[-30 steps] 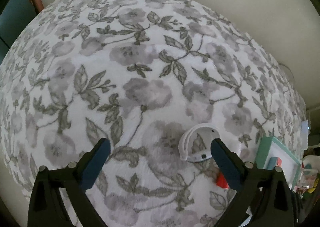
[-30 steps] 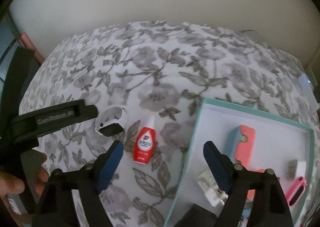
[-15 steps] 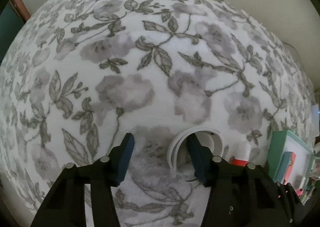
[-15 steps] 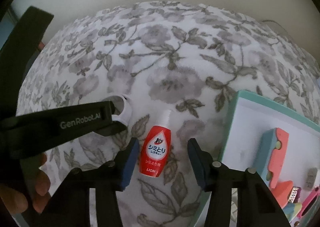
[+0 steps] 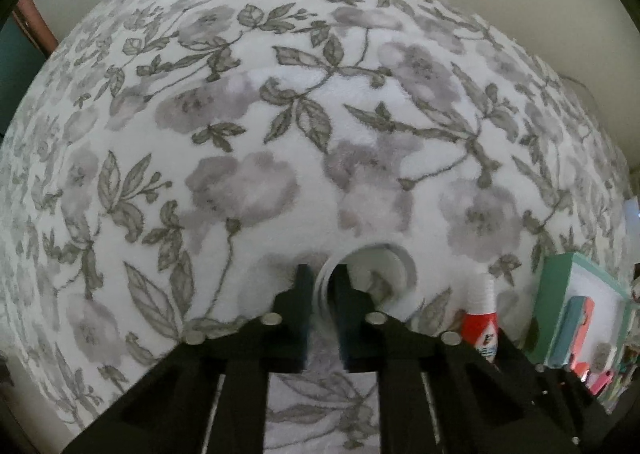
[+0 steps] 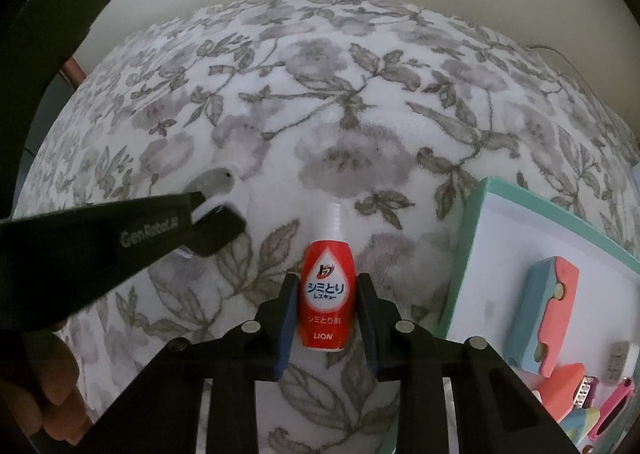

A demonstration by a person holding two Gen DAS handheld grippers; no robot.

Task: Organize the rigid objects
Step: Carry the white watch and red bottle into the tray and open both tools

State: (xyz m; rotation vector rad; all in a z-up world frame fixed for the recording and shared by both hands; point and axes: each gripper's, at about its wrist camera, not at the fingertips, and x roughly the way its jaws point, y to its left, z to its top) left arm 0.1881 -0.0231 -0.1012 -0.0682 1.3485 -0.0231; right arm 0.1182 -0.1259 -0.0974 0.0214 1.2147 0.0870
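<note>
Since half a second ago both grippers have closed in: my left gripper [image 5: 322, 286] had its fingers wide around the white ring [image 5: 380, 270], and now they pinch the ring's thin left wall from both sides, one finger outside and one inside the loop. From the right wrist view I see the same grasp from the side, the ring [image 6: 218, 190] lying on the floral blanket [image 6: 360, 126]. My right gripper [image 6: 326, 308] was apart from the red bottle [image 6: 328, 294] before; now both its pads touch the bottle's sides, so it is clamped on it. This bottle lies flat on the blanket with its white cap pointing away from me, just left of the teal-rimmed tray [image 6: 468, 246]. Inside that tray lie pink and blue blocks [image 6: 544, 306] and some smaller items I cannot identify.
</note>
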